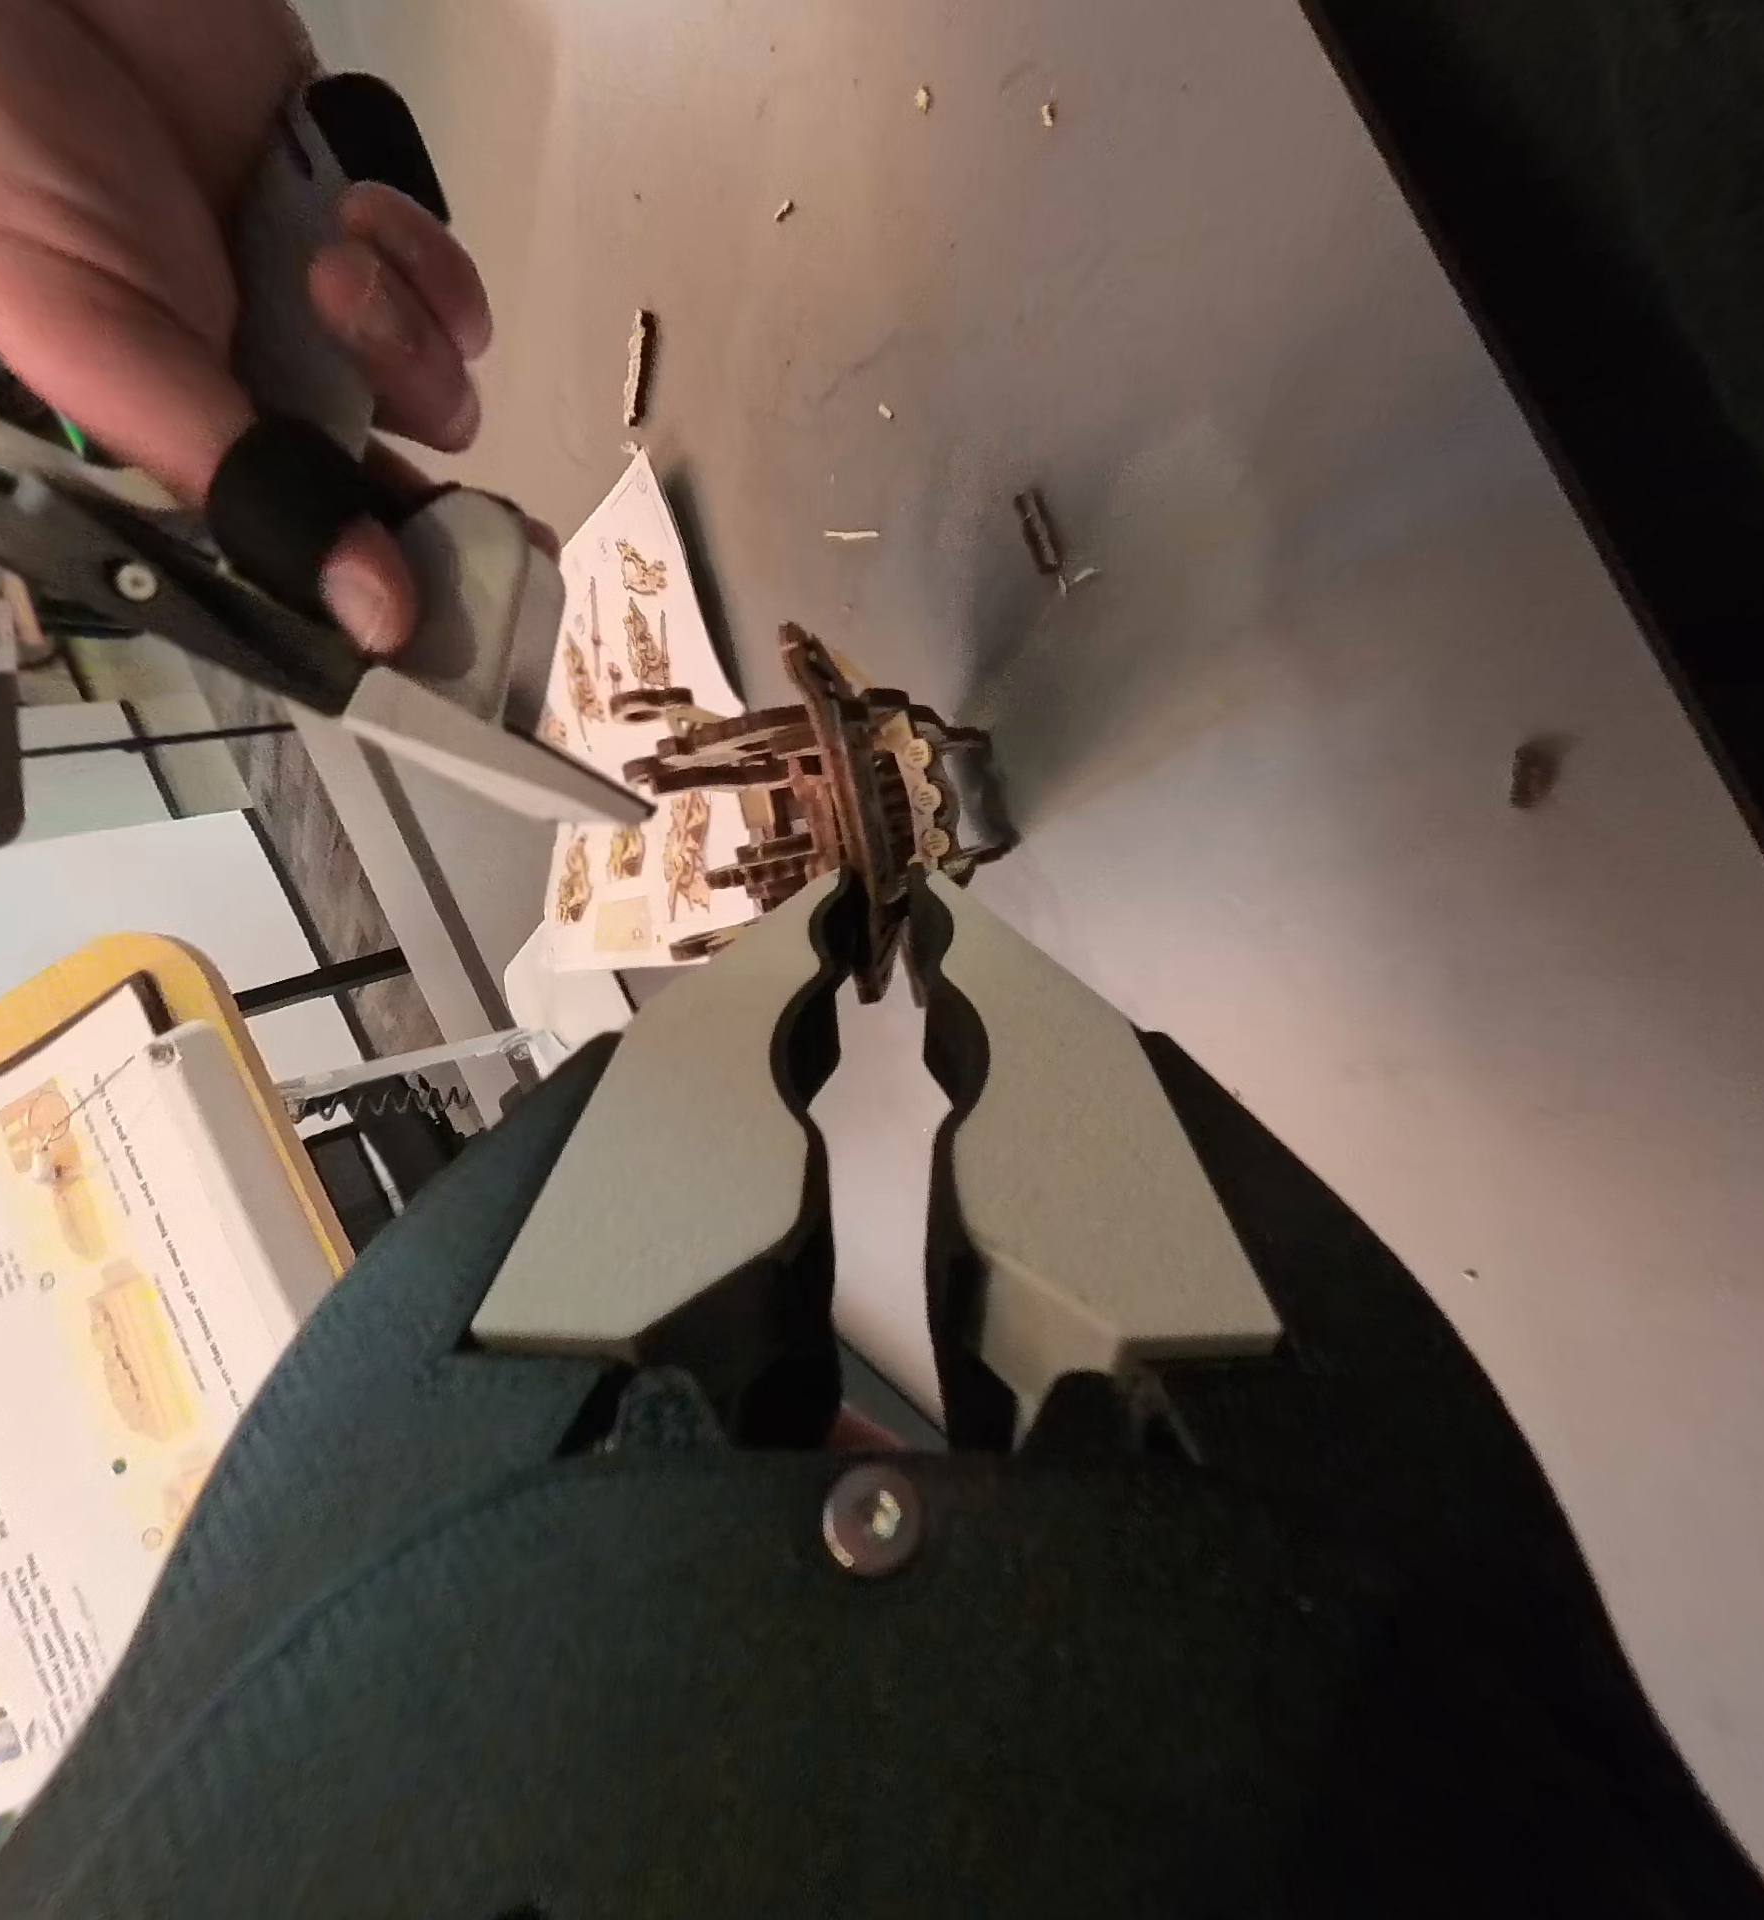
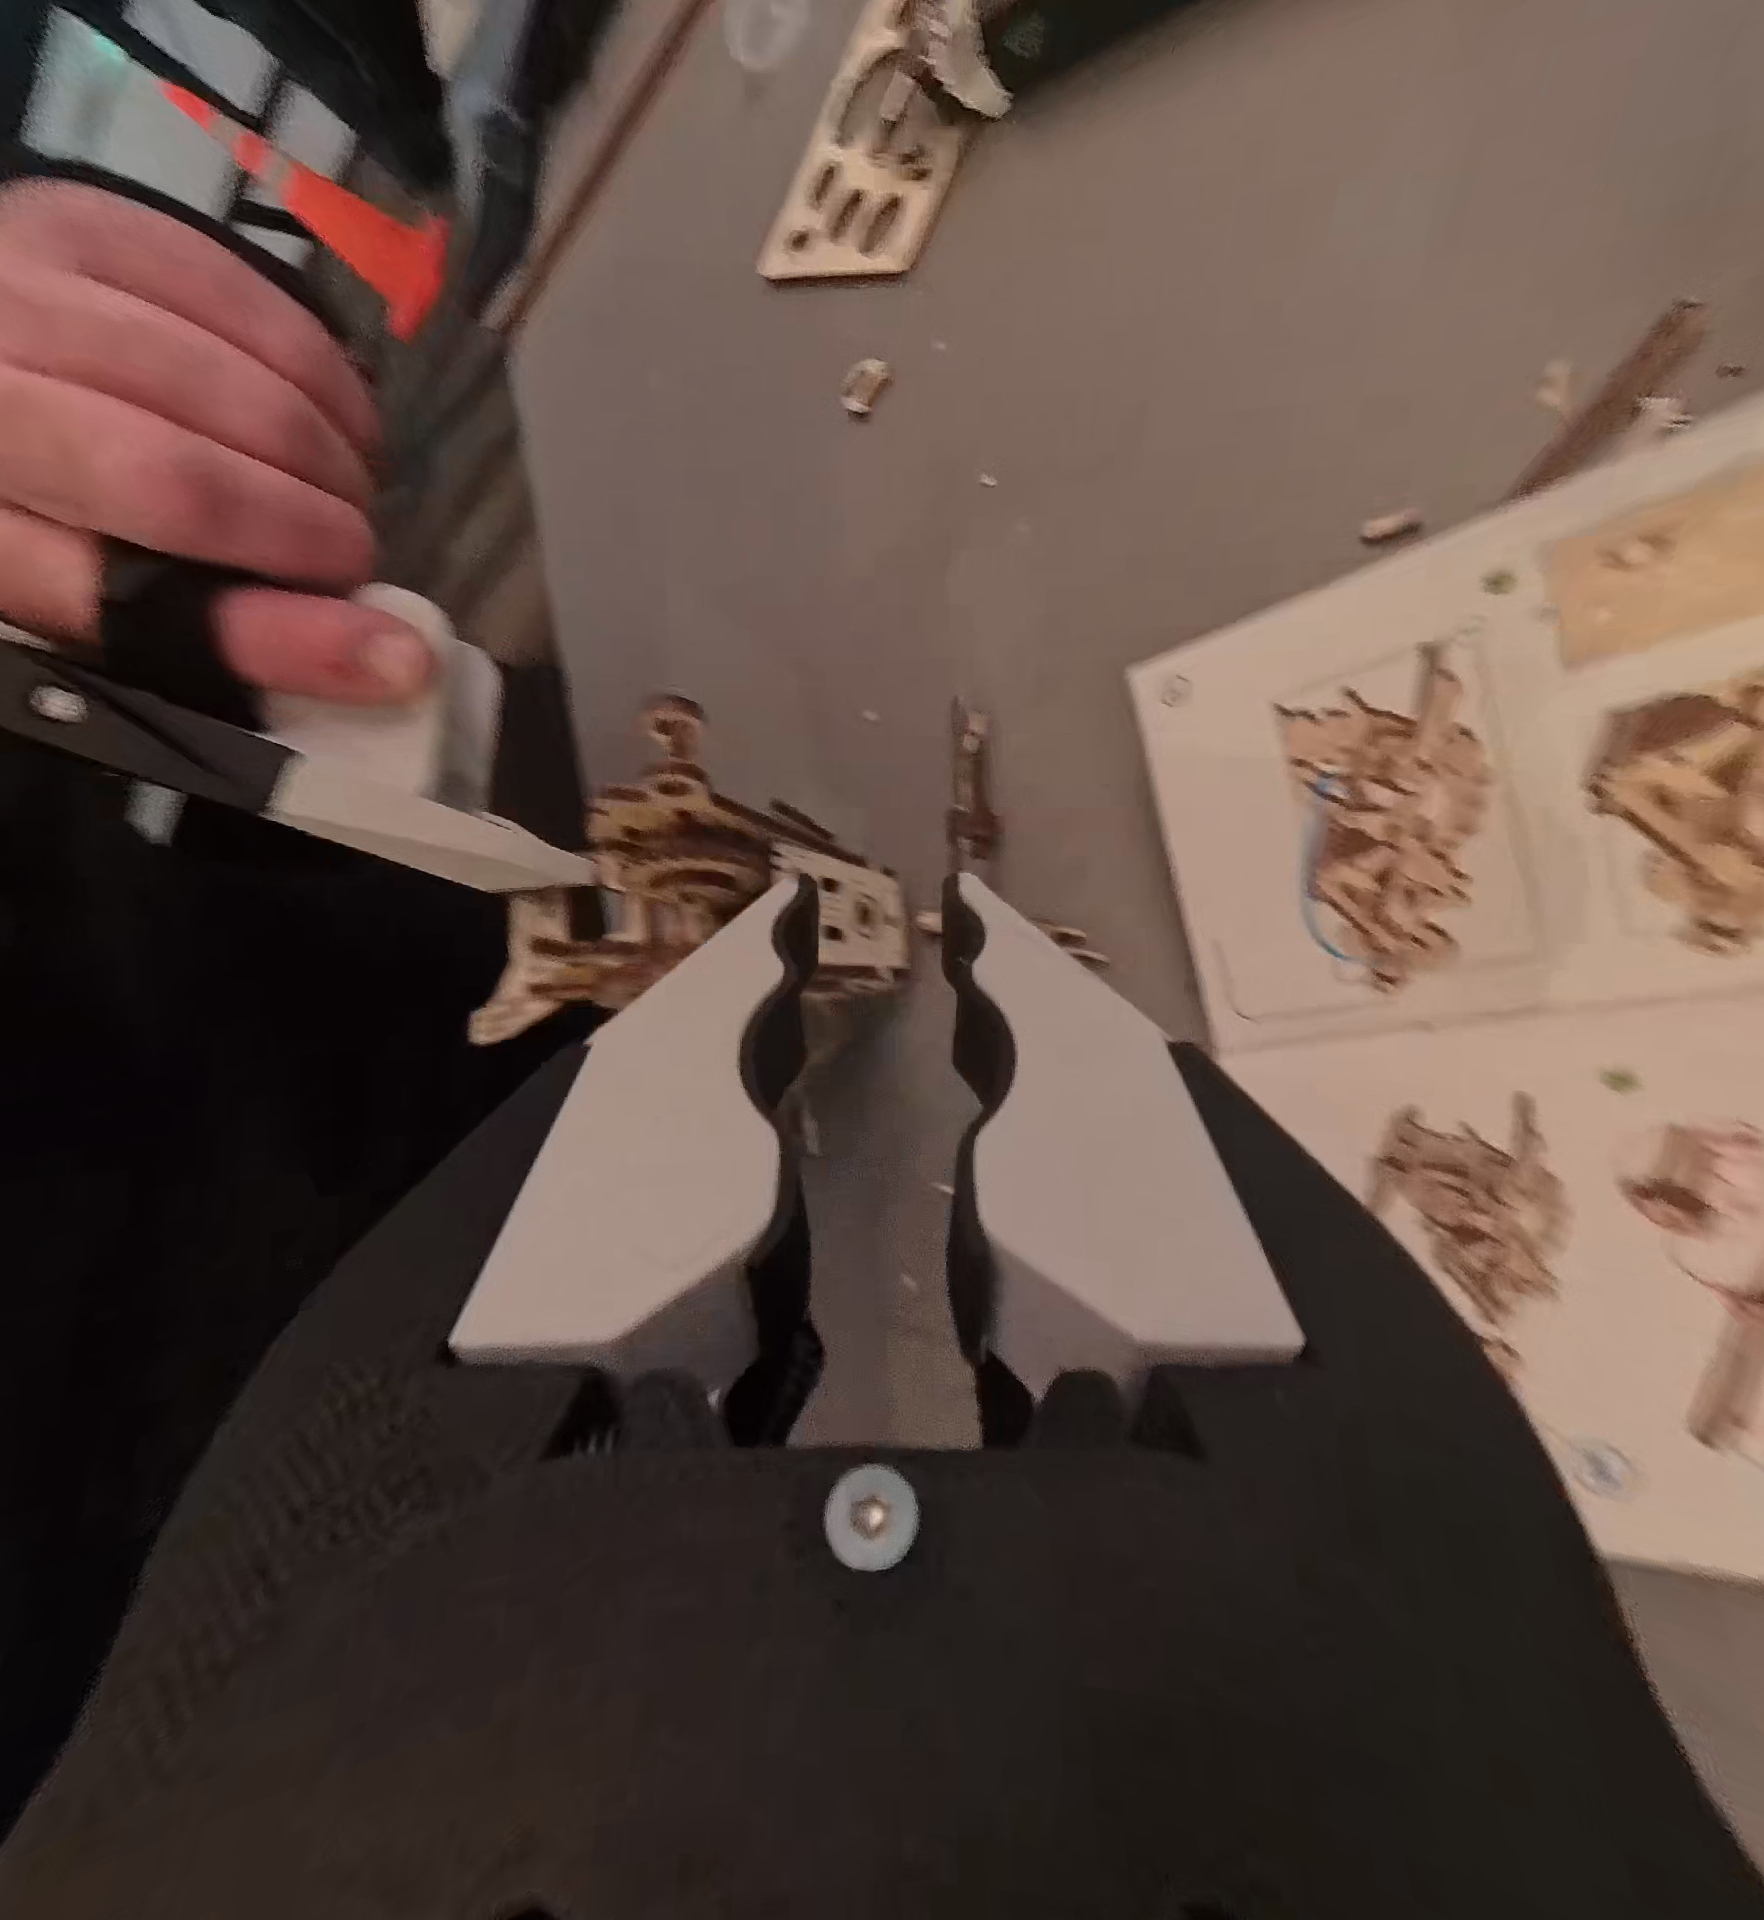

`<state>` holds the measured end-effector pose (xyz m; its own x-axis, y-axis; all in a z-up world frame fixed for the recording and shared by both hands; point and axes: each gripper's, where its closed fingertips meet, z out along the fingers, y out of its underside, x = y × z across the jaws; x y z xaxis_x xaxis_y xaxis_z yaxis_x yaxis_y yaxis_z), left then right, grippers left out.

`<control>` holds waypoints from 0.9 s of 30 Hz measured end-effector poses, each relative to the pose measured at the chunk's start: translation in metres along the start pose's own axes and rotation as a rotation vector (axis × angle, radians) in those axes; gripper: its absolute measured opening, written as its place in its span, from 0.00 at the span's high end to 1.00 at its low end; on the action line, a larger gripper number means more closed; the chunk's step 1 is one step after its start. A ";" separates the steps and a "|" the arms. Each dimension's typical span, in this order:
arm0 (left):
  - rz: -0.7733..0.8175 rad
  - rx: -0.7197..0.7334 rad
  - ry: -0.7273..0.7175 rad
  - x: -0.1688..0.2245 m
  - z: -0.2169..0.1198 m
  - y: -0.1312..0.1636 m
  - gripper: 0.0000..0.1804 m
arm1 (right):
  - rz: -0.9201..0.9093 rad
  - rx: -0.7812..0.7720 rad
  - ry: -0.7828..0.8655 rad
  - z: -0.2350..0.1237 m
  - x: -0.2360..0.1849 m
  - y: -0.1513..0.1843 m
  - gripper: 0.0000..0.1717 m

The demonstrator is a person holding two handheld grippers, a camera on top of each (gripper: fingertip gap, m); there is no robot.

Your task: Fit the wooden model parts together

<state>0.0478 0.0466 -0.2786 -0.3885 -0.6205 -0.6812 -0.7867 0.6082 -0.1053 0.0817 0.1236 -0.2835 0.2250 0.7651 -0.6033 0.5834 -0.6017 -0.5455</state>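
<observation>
while held off the grey table, wooden model sat clamped by its flat plate edge in left gripper. right gripper: fingers apart, nothing between. item judged light, stiff, fragile at protruding thin parts; grip plate edges only.

A grey table strewn with wood chips, beside a yellow-rimmed board.
</observation>
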 end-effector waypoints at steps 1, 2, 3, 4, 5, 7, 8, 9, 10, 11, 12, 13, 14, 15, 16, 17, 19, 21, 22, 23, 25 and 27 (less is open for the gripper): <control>-0.003 0.000 0.000 0.001 -0.002 0.001 0.96 | -0.024 -0.016 0.017 0.001 0.002 0.005 0.89; -0.008 -0.004 0.002 0.003 -0.004 0.003 0.96 | -0.040 -0.038 0.025 0.004 0.002 0.009 0.88; -0.013 -0.007 0.004 0.005 -0.006 0.004 0.96 | -0.060 -0.058 0.041 0.008 0.003 0.014 0.88; -0.017 -0.010 0.002 0.006 -0.008 0.006 0.96 | -0.090 -0.079 0.057 0.013 0.003 0.017 0.88; -0.025 -0.014 0.004 0.008 -0.010 0.008 0.96 | -0.119 -0.103 0.071 0.018 0.003 0.021 0.88; -0.040 -0.023 0.004 0.012 -0.014 0.011 0.96 | -0.174 -0.153 0.134 0.029 0.009 0.027 0.88; -0.045 -0.028 0.003 0.014 -0.015 0.012 0.96 | -0.205 -0.183 0.163 0.034 0.012 0.031 0.88; -0.050 -0.032 0.002 0.015 -0.017 0.013 0.96 | -0.228 -0.209 0.190 0.039 0.015 0.034 0.87; -0.055 -0.036 0.001 0.016 -0.018 0.014 0.96 | -0.248 -0.226 0.216 0.042 0.018 0.036 0.87; -0.057 -0.039 -0.001 0.017 -0.019 0.014 0.96 | -0.263 -0.239 0.229 0.045 0.019 0.038 0.88; -0.058 -0.042 -0.003 0.018 -0.020 0.015 0.96 | -0.272 -0.250 0.236 0.048 0.020 0.040 0.89; -0.060 -0.044 -0.004 0.018 -0.021 0.015 0.96 | -0.279 -0.253 0.249 0.049 0.021 0.041 0.93; -0.061 -0.044 -0.005 0.019 -0.021 0.015 0.96 | -0.283 -0.247 0.259 0.050 0.022 0.041 0.97; -0.061 -0.044 -0.008 0.020 -0.021 0.015 0.96 | -0.284 -0.241 0.256 0.050 0.021 0.041 0.98; -0.060 -0.044 -0.010 0.020 -0.022 0.015 0.96 | -0.281 -0.235 0.256 0.050 0.022 0.040 0.98; -0.060 -0.043 -0.012 0.021 -0.022 0.014 0.96 | -0.276 -0.219 0.256 0.048 0.022 0.039 0.98; -0.062 -0.043 -0.015 0.021 -0.022 0.015 0.96 | -0.249 -0.185 0.219 0.044 0.017 0.035 0.98; -0.060 -0.044 -0.016 0.021 -0.022 0.015 0.96 | -0.247 -0.161 0.208 0.035 0.013 0.028 1.00; -0.061 -0.046 -0.016 0.021 -0.022 0.015 0.96 | -0.253 -0.164 0.201 0.029 0.010 0.026 0.99; -0.059 -0.047 -0.017 0.021 -0.022 0.015 0.96 | -0.264 -0.161 0.197 0.023 0.006 0.023 1.00; -0.054 -0.049 -0.020 0.021 -0.022 0.013 0.96 | -0.282 -0.157 0.182 0.012 -0.003 0.014 1.00; -0.051 -0.049 -0.021 0.020 -0.021 0.013 0.96 | -0.297 -0.153 0.160 0.002 -0.015 0.006 1.00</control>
<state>0.0197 0.0310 -0.2782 -0.3376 -0.6390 -0.6912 -0.8280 0.5509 -0.1048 0.0802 0.1084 -0.2788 0.1403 0.9348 -0.3264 0.7491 -0.3158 -0.5824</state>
